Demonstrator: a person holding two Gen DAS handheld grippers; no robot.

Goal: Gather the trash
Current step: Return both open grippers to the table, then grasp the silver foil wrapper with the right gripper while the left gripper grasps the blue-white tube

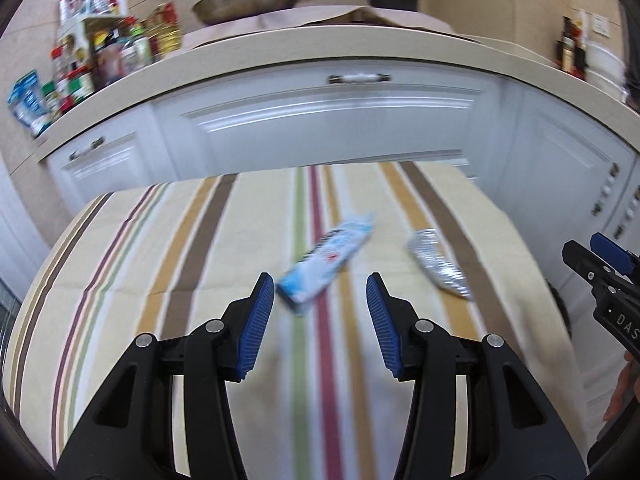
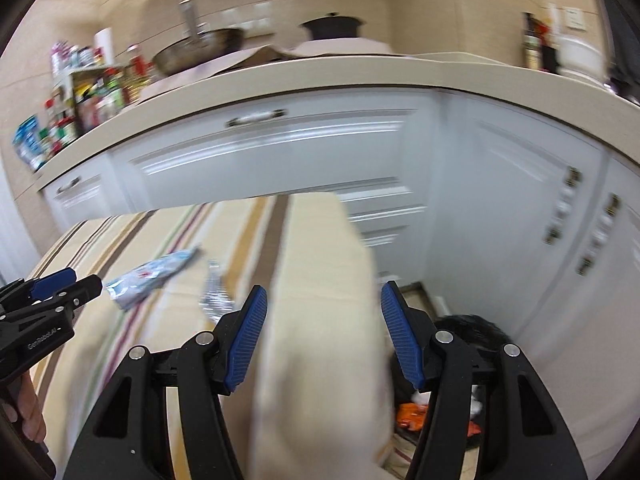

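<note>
Both claws gape empty: left claw (image 1: 320, 292) hovers before the blue wrapper (image 1: 326, 258) mid-surface, foil wrapper (image 1: 438, 266) nearer the right edge; right claw (image 2: 322, 304) over that edge.

Motion blurs the blue wrapper (image 1: 326, 258) beyond my gripper, its print unreadable. My own gripper partly hides the black bin (image 2: 476, 330) below the desk (image 2: 320, 280).
</note>
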